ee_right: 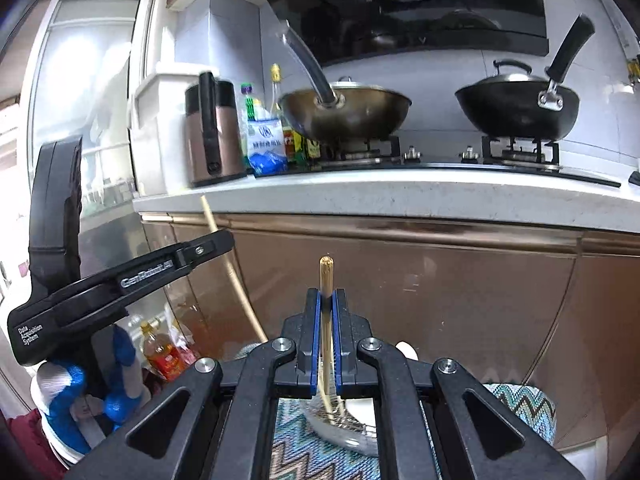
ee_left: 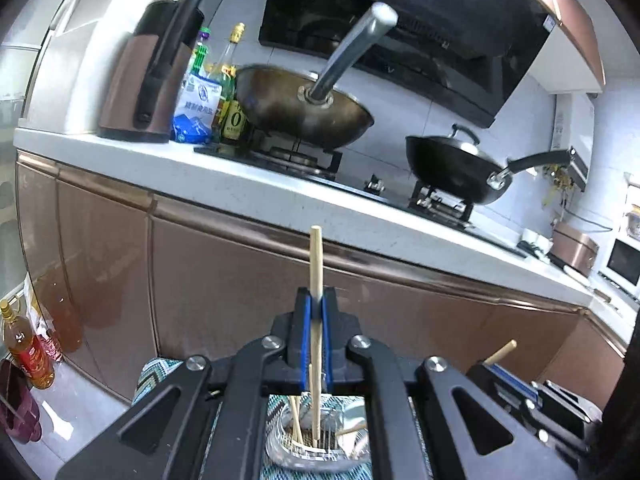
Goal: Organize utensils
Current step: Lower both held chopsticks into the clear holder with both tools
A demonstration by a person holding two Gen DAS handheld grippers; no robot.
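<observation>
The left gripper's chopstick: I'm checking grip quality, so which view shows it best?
The left wrist view: the chopstick stands centred between the left gripper's shut blue pads. The right wrist view shows the same chopstick from the side, curved by the lens, its grip hidden.

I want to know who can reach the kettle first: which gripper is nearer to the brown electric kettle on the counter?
Left, as a judgement. The left gripper sits on the kettle side; the right gripper points toward the steel wok.

Looking from low, well back, slightly upward along each gripper toward brown-fronted white stone counter (ee_left: 224,184) (ee_right: 400,192); both catching brass-coloured wok (ee_left: 304,112) (ee_right: 348,114).
</observation>
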